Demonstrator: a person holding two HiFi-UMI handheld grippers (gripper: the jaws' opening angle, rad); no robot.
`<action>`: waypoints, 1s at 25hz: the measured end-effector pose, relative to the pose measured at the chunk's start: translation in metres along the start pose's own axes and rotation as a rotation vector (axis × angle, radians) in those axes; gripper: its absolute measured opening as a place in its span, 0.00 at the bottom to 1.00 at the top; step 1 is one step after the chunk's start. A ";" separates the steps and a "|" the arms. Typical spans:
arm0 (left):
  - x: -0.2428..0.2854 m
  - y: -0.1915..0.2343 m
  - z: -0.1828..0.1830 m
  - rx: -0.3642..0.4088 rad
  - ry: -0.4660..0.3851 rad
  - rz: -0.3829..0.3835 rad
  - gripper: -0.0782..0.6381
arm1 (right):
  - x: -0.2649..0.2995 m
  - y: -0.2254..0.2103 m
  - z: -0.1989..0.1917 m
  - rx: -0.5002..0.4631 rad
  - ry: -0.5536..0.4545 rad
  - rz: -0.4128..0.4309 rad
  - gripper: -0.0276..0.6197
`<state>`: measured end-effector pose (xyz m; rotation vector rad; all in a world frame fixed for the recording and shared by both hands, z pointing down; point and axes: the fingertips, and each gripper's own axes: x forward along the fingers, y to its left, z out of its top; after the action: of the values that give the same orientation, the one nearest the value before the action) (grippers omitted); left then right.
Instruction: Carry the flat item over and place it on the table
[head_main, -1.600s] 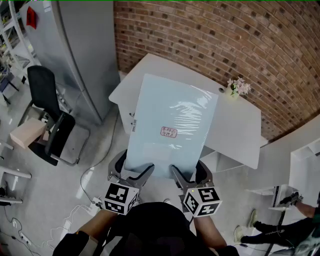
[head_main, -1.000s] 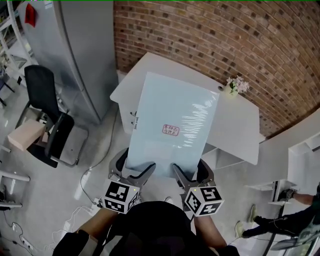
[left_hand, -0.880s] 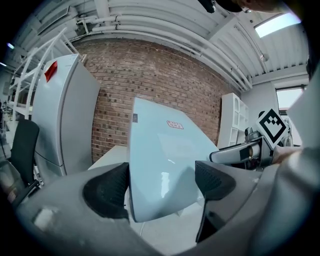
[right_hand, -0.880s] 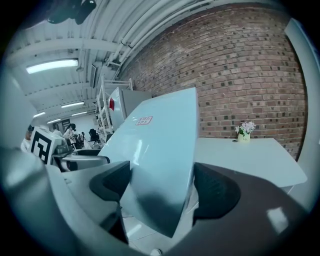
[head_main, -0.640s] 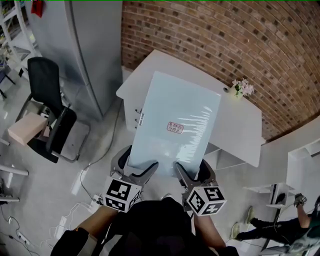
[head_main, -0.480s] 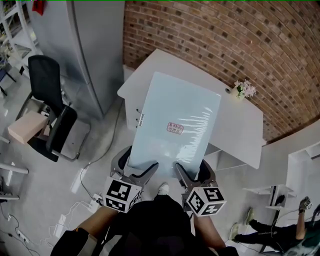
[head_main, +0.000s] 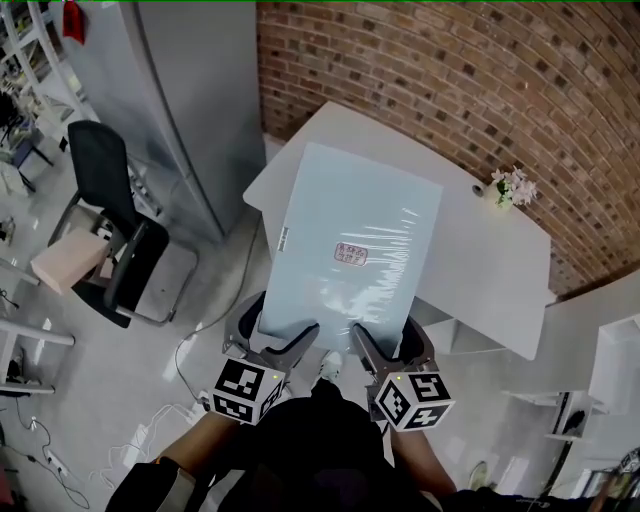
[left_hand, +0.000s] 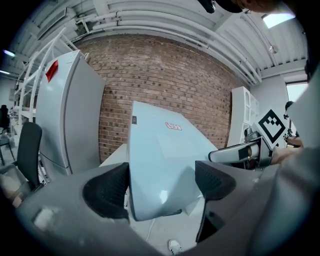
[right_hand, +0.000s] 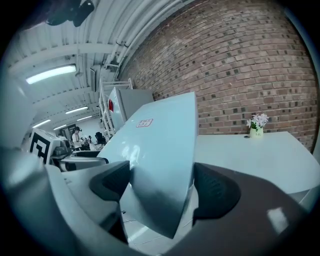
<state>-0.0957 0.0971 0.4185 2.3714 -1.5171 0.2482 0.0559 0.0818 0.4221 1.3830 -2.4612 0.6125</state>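
Table (head_main: 492, 268) nearer — panel (head_main: 350, 225): left tongs (head_main: 283, 336), right tongs (head_main: 378, 338)

You're in an office-like workroom: brick wall (head_main: 450, 70), black swivel chair (head_main: 110, 230), tall grey cabinet (head_main: 180, 100), white tabletop (head_main: 480, 260).

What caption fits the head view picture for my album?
Left gripper and right gripper hold a pale blue flat panel, white table and brick wall ahead.

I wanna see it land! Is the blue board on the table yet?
Off it: left gripper and right gripper hold the board up at its near edge.
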 end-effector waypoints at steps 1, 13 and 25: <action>0.007 0.001 0.002 0.001 0.003 0.006 0.70 | 0.005 -0.006 0.003 0.000 0.000 0.005 0.66; 0.099 -0.004 0.026 0.016 0.059 0.037 0.71 | 0.055 -0.085 0.034 0.041 0.009 0.044 0.66; 0.148 -0.010 0.038 0.046 0.094 0.049 0.71 | 0.078 -0.129 0.045 0.086 0.015 0.062 0.66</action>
<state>-0.0249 -0.0380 0.4275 2.3251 -1.5426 0.4041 0.1249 -0.0574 0.4456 1.3315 -2.5015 0.7487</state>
